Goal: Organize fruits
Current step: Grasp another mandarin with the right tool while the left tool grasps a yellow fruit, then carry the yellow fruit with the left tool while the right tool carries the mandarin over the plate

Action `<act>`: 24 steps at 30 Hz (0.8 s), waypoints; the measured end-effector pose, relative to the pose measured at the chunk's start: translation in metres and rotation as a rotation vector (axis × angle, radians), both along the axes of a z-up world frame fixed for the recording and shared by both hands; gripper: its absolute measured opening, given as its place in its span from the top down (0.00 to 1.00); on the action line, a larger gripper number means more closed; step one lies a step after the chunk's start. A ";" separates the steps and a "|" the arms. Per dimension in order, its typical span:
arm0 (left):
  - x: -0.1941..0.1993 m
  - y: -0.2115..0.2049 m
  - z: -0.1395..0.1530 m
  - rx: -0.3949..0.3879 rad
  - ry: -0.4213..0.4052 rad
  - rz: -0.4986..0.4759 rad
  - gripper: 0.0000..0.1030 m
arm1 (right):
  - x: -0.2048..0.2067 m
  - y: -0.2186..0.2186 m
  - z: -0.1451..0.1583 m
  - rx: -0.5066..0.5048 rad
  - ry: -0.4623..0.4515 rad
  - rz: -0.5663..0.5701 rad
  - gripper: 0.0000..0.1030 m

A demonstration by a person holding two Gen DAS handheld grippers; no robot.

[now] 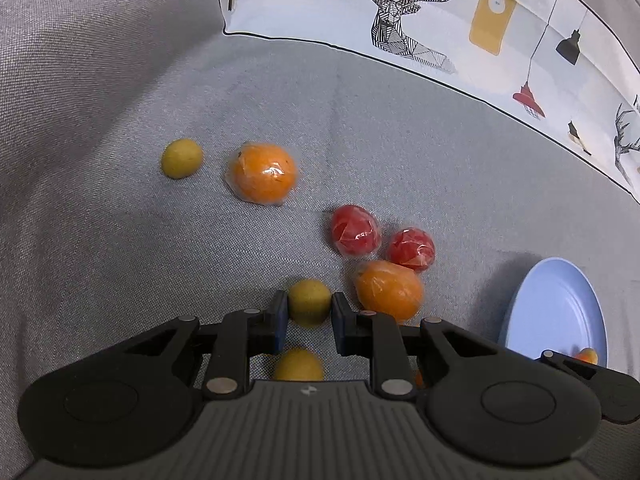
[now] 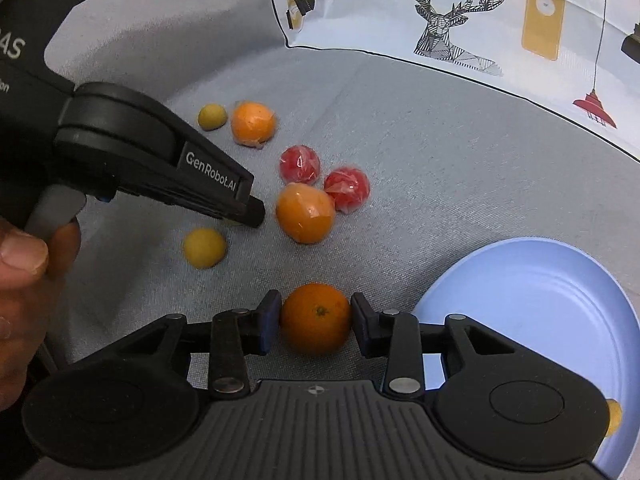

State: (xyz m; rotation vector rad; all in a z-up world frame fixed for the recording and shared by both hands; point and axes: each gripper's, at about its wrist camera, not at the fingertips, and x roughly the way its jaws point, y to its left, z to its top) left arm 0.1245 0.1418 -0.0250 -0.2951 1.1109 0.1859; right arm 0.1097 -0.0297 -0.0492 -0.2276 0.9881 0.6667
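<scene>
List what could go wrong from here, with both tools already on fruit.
1. The right tool pinches the round orange only at its sides; it might slip out before reaching the blue plate.
2. The left tool grips a yellow fruit close beside a wrapped orange, which lifting may nudge.
3. The plate looks tilted on the soft grey fabric, so fruit could roll off it.

Left gripper (image 1: 309, 314): matte black linkage arms w/ silver pivot pins, blue pads, ribbed grey housing, small crosshair mark. Right gripper (image 2: 316, 320): same build. Left unit's side shows white "GenRobot.AI" lettering, grey trigger.
</scene>
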 end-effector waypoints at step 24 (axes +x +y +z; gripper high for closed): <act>-0.048 -0.033 0.074 -0.002 -0.339 -0.046 0.76 | -0.045 -0.104 0.137 0.190 -0.365 -0.282 0.64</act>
